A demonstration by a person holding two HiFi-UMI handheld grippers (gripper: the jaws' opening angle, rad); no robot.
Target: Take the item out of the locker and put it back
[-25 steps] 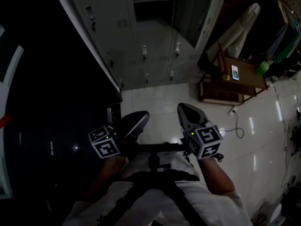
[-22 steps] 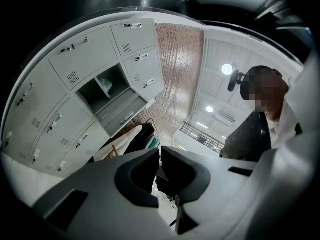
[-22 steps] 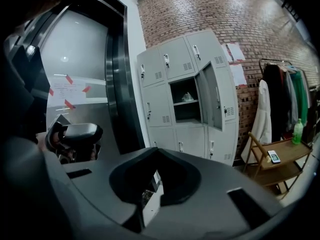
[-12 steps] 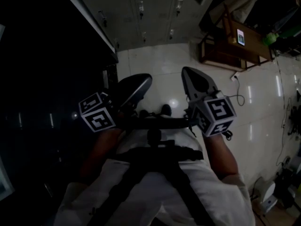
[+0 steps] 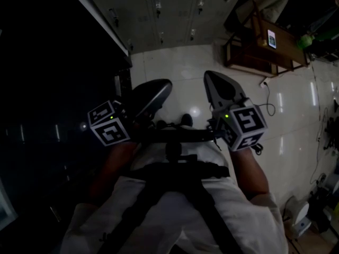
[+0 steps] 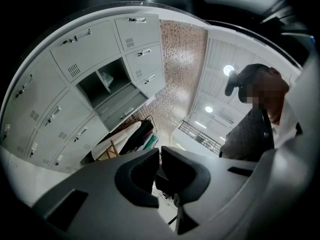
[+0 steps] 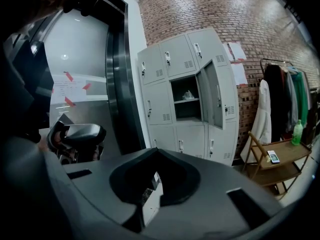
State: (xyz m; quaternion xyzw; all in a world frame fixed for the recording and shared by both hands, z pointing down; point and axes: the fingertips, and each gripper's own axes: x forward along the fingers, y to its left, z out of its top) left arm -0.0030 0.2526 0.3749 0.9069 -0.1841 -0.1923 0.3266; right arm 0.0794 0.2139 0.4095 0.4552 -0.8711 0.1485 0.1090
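The grey lockers (image 7: pixel 190 94) stand some way ahead of me. One middle compartment (image 7: pixel 186 98) is open, its door (image 7: pixel 214 95) swung to the right, and a small pale item (image 7: pixel 188 94) lies on its shelf. In the left gripper view the same open compartment (image 6: pixel 107 81) shows the item (image 6: pixel 107 78). My left gripper (image 5: pixel 166 84) and right gripper (image 5: pixel 208 76) are held side by side at waist height over the floor, far from the lockers. Both are shut with nothing between the jaws, as the left gripper (image 6: pixel 160 150) and right gripper (image 7: pixel 155 152) show close up.
A wooden rack (image 7: pixel 277 166) with a phone (image 7: pixel 273 156) and a green bottle (image 7: pixel 298 131) stands right of the lockers, under hanging coats (image 7: pixel 280 101). A dark metal frame (image 7: pixel 117 84) rises on the left. A cable (image 5: pixel 267 110) lies on the white tiled floor (image 5: pixel 180 67).
The head view has tipped down, so the lockers slid towards the top edge and the open compartment left the view. Both grippers stay shut and level in front of the body.
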